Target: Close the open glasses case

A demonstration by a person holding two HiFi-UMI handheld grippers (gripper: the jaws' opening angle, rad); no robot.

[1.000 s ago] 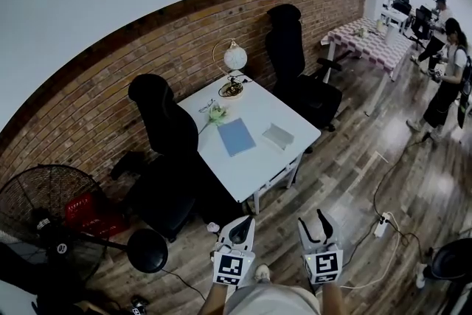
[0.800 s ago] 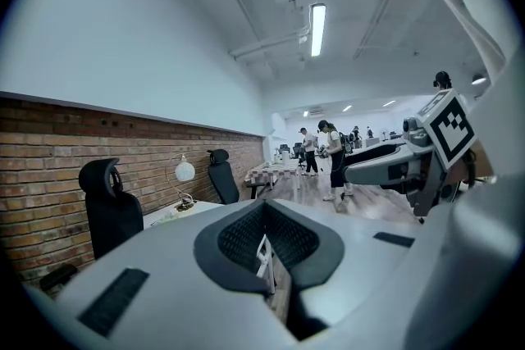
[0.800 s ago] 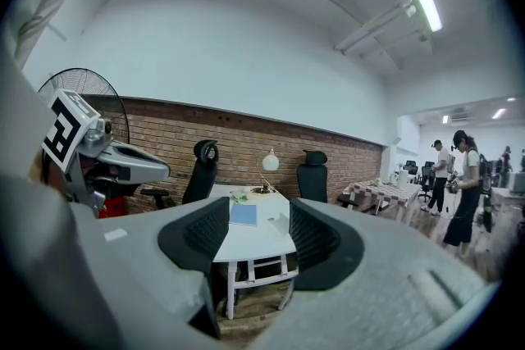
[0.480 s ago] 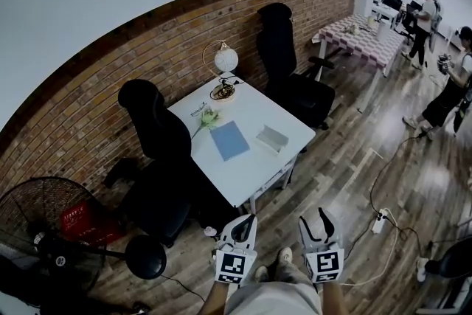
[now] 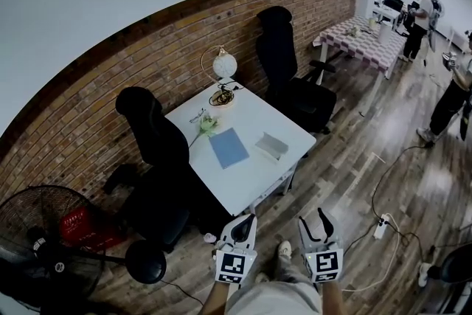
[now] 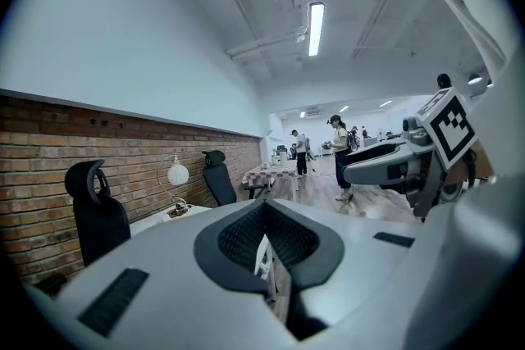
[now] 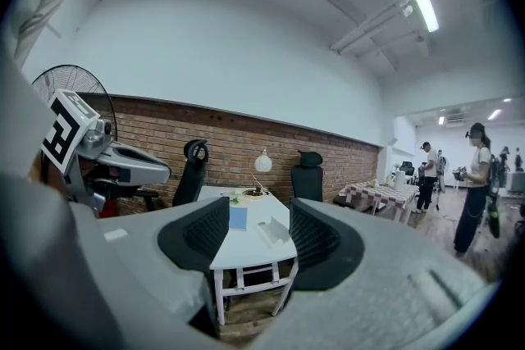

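Observation:
The open glasses case (image 5: 271, 145), pale grey, lies on the right part of the white table (image 5: 251, 181), well ahead of both grippers. In the right gripper view the case (image 7: 272, 231) shows between the jaws, far off. My left gripper (image 5: 242, 226) is held low near my body, its jaws shut with nothing in them; in its own view the left gripper (image 6: 266, 217) leaves only a thin slit. My right gripper (image 5: 319, 223) hangs beside it, open and empty, and the right gripper (image 7: 258, 217) frames the table (image 7: 246, 248).
On the table are a blue notebook (image 5: 228, 147), a flower (image 5: 206, 124) and a globe lamp (image 5: 224, 64). Black office chairs (image 5: 158, 136) (image 5: 284, 59) stand at its left and far sides. A floor fan (image 5: 51, 232) stands at left, a cable and power strip (image 5: 381, 225) lie at right, and people (image 5: 450, 96) stand at the far right.
The table and case have shifted slightly left in the head view as I move. Both grippers hold the same pose. The people at the far right have walked on.

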